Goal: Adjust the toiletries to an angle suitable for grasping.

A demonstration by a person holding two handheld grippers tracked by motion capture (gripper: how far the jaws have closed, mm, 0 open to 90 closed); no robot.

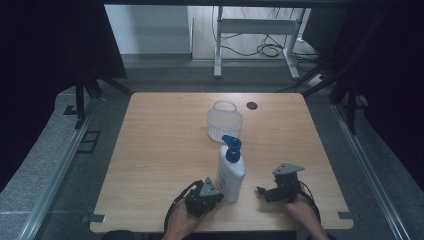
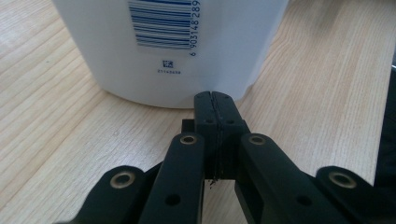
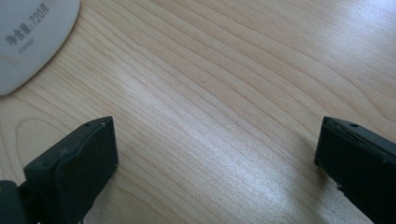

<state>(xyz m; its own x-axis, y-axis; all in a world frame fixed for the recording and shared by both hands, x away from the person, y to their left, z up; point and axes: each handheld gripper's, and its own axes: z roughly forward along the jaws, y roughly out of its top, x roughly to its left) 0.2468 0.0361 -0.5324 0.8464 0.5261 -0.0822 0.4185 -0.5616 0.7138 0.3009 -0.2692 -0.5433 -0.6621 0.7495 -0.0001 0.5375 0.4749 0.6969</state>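
- The left gripper (image 1: 216,196) is resting with jaws pressed together, tips just short of the white pump bottle (image 1: 231,173).
- The right gripper (image 1: 262,190) is sitting spread wide, the bottle standing between both.
- Beyond them, a white basket (image 1: 224,124) is sitting on the wooden table (image 1: 160,145); grey floor is surrounding it.
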